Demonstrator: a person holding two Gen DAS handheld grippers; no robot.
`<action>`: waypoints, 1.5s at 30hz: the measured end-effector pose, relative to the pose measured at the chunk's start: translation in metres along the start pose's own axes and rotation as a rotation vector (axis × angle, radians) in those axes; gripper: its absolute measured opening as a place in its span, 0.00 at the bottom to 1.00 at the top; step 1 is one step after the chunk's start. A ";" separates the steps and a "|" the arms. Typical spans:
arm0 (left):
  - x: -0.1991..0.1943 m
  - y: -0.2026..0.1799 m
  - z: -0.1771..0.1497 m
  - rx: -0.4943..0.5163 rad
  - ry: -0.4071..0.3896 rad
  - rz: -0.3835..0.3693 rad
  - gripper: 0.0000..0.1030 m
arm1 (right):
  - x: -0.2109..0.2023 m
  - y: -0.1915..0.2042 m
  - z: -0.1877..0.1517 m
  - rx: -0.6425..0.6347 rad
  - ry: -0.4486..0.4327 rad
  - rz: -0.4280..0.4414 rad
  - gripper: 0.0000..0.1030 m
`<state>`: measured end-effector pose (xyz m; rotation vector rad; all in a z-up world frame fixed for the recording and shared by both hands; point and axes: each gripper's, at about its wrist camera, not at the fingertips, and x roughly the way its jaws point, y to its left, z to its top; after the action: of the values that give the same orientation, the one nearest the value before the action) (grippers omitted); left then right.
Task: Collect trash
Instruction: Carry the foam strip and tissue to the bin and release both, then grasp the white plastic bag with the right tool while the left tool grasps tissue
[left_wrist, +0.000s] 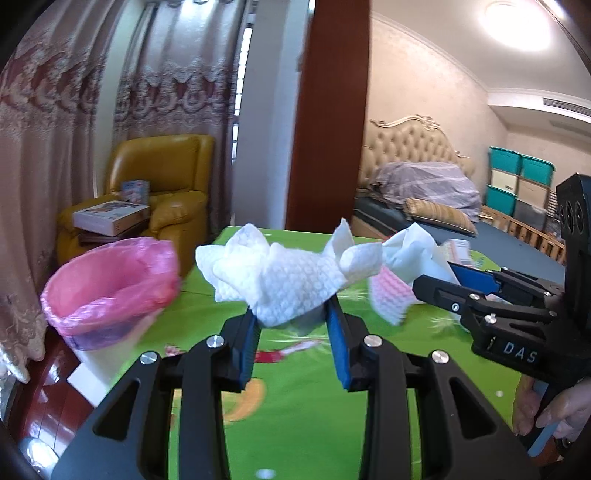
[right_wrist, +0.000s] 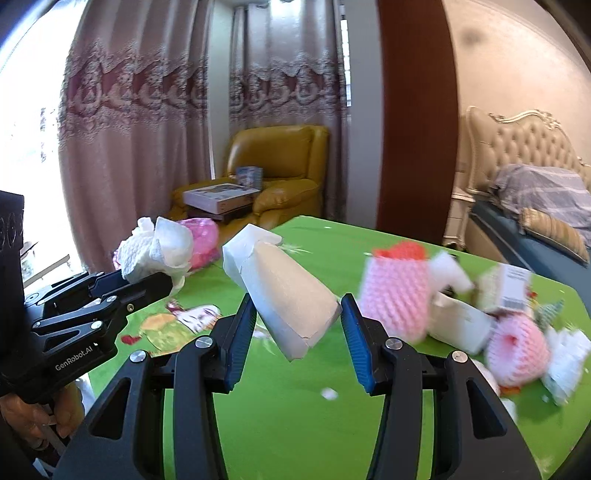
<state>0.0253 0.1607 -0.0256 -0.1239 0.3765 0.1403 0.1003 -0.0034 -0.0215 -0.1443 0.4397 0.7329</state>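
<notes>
My left gripper (left_wrist: 293, 319) is shut on a crumpled white paper towel (left_wrist: 284, 280) and holds it above the green table (left_wrist: 295, 424). It also shows in the right wrist view (right_wrist: 155, 284) with the towel (right_wrist: 147, 254). A bin lined with a pink bag (left_wrist: 110, 284) stands at the table's left edge, left of the towel. My right gripper (right_wrist: 299, 325) is shut on a white crushed paper carton (right_wrist: 284, 291), held above the table. In the left wrist view the right gripper (left_wrist: 439, 277) holds it at right.
Pink foam fruit nets (right_wrist: 395, 295), white paper scraps and a small labelled box (right_wrist: 513, 288) lie on the table's right side. A yellow armchair (left_wrist: 166, 184) with books stands behind the table. A bed (left_wrist: 424, 184) is at the right.
</notes>
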 end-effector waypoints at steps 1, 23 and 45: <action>0.000 0.010 0.001 -0.009 -0.001 0.013 0.32 | 0.008 0.006 0.004 -0.007 0.005 0.015 0.45; 0.054 0.244 0.036 -0.040 0.076 0.217 0.33 | 0.190 0.134 0.101 -0.127 0.083 0.266 0.46; 0.014 0.216 0.032 -0.129 0.003 0.309 0.96 | 0.123 0.081 0.071 -0.157 0.049 0.191 0.68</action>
<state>0.0152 0.3794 -0.0212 -0.1923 0.3880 0.4701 0.1508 0.1519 -0.0090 -0.2711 0.4466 0.9535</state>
